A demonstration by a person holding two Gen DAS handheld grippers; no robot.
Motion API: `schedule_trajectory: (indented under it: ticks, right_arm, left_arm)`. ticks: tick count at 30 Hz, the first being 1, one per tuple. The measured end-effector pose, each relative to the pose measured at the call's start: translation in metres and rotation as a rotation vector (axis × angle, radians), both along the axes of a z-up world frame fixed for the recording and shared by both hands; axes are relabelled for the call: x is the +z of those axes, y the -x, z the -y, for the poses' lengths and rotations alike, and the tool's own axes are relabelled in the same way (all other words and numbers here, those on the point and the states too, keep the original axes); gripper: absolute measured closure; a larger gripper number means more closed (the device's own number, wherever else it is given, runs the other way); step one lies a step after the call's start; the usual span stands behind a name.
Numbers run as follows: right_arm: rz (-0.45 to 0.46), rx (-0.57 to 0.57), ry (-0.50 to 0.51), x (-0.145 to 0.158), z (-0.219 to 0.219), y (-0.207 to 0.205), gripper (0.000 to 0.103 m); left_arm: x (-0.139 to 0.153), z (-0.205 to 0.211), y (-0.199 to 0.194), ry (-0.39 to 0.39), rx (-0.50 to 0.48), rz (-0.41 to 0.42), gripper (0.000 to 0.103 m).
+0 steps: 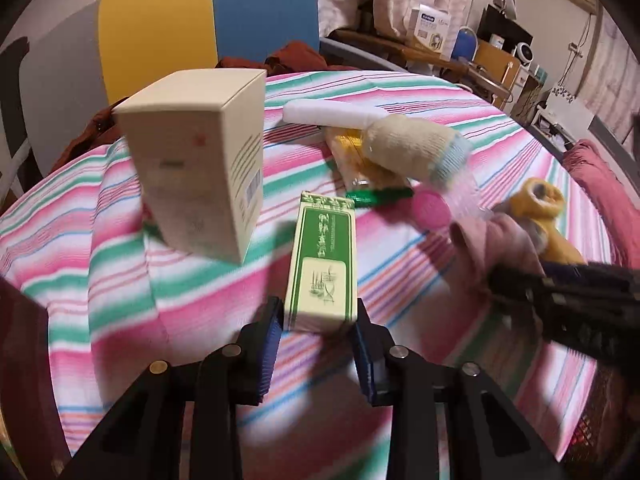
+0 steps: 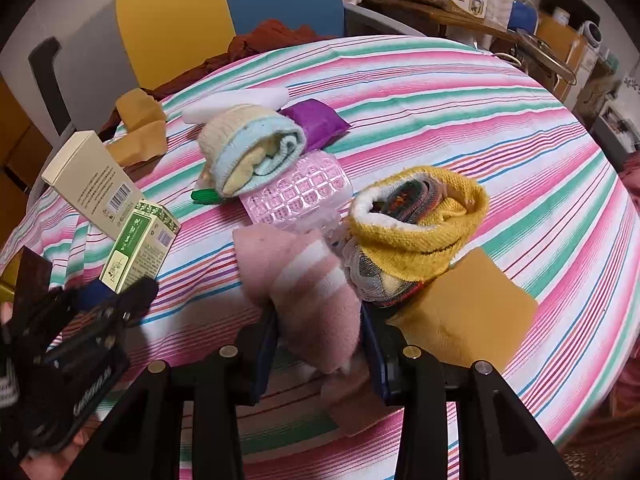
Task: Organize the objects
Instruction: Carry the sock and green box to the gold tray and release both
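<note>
My left gripper (image 1: 318,322) is shut on the near end of a green and cream carton (image 1: 322,258), which also shows in the right wrist view (image 2: 138,246). A tall cream box (image 1: 200,160) stands just left of it. My right gripper (image 2: 320,338) is shut on a pink striped sock roll (image 2: 308,292); it shows at the right of the left wrist view (image 1: 492,248). A yellow sock bundle (image 2: 416,228) lies beside the pink roll. A cream and blue sock roll (image 2: 250,150) lies farther back.
The round table has a striped cloth (image 2: 440,112). On it lie a pink plastic tray (image 2: 300,194), a purple packet (image 2: 316,122), a white roll (image 2: 240,100), a green pen (image 1: 380,196), and tan sponges (image 2: 468,312). A yellow and blue chair (image 1: 208,28) stands behind.
</note>
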State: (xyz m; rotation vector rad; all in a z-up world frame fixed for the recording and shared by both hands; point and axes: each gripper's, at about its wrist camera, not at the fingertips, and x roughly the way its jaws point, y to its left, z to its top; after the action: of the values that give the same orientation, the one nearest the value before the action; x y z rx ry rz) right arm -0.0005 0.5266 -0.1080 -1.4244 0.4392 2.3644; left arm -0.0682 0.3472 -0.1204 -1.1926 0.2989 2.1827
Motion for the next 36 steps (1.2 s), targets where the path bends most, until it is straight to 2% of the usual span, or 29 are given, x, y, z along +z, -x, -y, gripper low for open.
schedule_trajectory:
  ticks: [6,11,15,20,29,36]
  right_arm:
    - [-0.052,0.054,0.049,0.007,0.011,0.001,0.064]
    - [-0.063,0.094,0.057,0.007,0.021,0.004,0.064]
    - [-0.070,0.109,0.106,0.006,0.027,0.003,0.064]
    - [-0.073,0.135,0.088,0.008,0.039,0.002,0.064]
    - [-0.111,0.221,0.078,0.014,0.061,-0.002,0.064]
    - [-0.148,0.284,0.076,0.020,0.087,-0.004,0.064]
  left_arm:
    - [0.001,0.023,-0.015,-0.044,0.001,0.020,0.071]
    - [0.002,0.039,-0.024,-0.077,0.004,0.039,0.071]
    - [0.003,0.048,-0.032,-0.085,0.007,0.039,0.071]
    - [0.009,0.068,-0.044,-0.121,0.027,0.064,0.072]
    - [0.037,0.112,-0.074,-0.203,0.014,0.027,0.072]
    - [0.053,0.161,-0.078,-0.251,0.082,0.017,0.072]
